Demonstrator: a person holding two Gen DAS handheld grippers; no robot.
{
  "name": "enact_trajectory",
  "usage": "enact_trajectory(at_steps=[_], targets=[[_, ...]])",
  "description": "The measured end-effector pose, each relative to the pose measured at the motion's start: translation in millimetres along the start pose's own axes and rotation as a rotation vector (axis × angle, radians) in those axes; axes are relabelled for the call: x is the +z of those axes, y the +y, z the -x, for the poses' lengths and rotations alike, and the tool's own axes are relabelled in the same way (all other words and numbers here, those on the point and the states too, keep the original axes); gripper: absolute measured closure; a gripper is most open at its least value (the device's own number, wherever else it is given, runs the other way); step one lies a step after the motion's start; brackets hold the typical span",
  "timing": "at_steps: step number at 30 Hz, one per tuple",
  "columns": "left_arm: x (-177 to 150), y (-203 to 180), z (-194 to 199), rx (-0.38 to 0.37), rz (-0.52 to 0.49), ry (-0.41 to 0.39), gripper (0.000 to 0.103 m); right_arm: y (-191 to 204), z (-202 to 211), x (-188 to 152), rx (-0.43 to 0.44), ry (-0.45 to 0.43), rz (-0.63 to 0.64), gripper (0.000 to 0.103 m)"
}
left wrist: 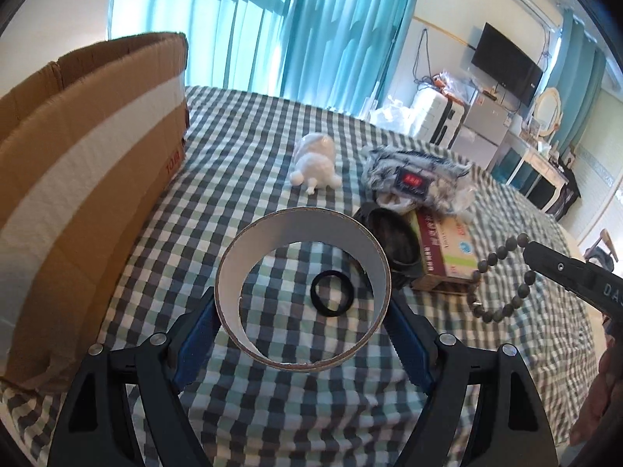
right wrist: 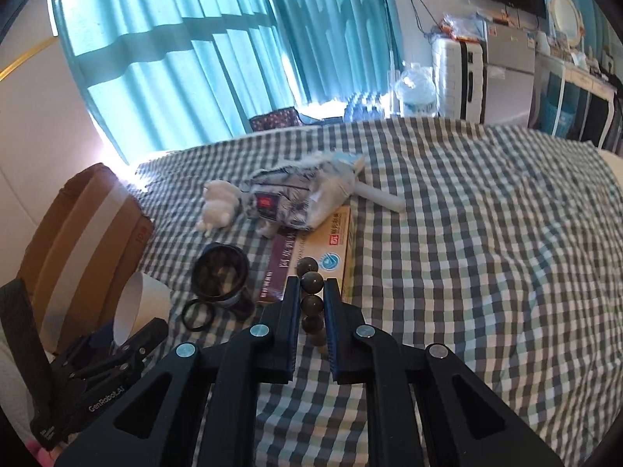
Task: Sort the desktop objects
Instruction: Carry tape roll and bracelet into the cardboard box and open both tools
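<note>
My left gripper (left wrist: pixel 301 311) is shut on a wide tape roll core (left wrist: pixel 301 295), a white-lined cardboard ring, held above the checked cloth (left wrist: pixel 272 408); it also shows in the right wrist view (right wrist: pixel 142 307). My right gripper (right wrist: pixel 312 292) is shut on a string of dark beads (right wrist: pixel 311 295), which hangs from it in the left wrist view (left wrist: pixel 502 284). A black ring (left wrist: pixel 331 293) lies on the cloth. A black round lid (left wrist: pixel 393 239), a printed box (left wrist: pixel 447 253), a patterned pouch (left wrist: pixel 412 179) and a white plush toy (left wrist: pixel 317 161) lie beyond.
An open cardboard box (left wrist: pixel 78 179) stands at the left, close to the tape roll. Teal curtains (left wrist: pixel 272 19) hang behind the bed. Furniture and a TV (left wrist: pixel 506 62) stand at the far right.
</note>
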State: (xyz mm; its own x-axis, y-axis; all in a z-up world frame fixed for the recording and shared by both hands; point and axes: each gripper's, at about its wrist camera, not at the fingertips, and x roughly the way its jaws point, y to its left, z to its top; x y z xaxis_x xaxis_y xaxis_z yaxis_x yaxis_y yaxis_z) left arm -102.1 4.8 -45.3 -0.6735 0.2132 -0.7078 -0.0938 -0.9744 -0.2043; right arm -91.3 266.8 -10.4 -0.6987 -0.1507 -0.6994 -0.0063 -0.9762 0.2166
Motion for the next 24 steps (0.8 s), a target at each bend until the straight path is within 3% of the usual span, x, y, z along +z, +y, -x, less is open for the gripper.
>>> enact_trajectory(at_steps=[12,20,24], targets=[[28,0,58,-0.036,-0.053,0.008,0.02,25,49,-8,-0.027,-0.049,-0.01,0.091],[54,-2,97,-0.004,-0.15,0.007,0.02,60,83,-6,-0.027,-0.071,0.035,0.091],[75,2,119,-0.028,-0.171,0.005,0.02,82,104,3,-0.013,-0.105,0.057,0.091]])
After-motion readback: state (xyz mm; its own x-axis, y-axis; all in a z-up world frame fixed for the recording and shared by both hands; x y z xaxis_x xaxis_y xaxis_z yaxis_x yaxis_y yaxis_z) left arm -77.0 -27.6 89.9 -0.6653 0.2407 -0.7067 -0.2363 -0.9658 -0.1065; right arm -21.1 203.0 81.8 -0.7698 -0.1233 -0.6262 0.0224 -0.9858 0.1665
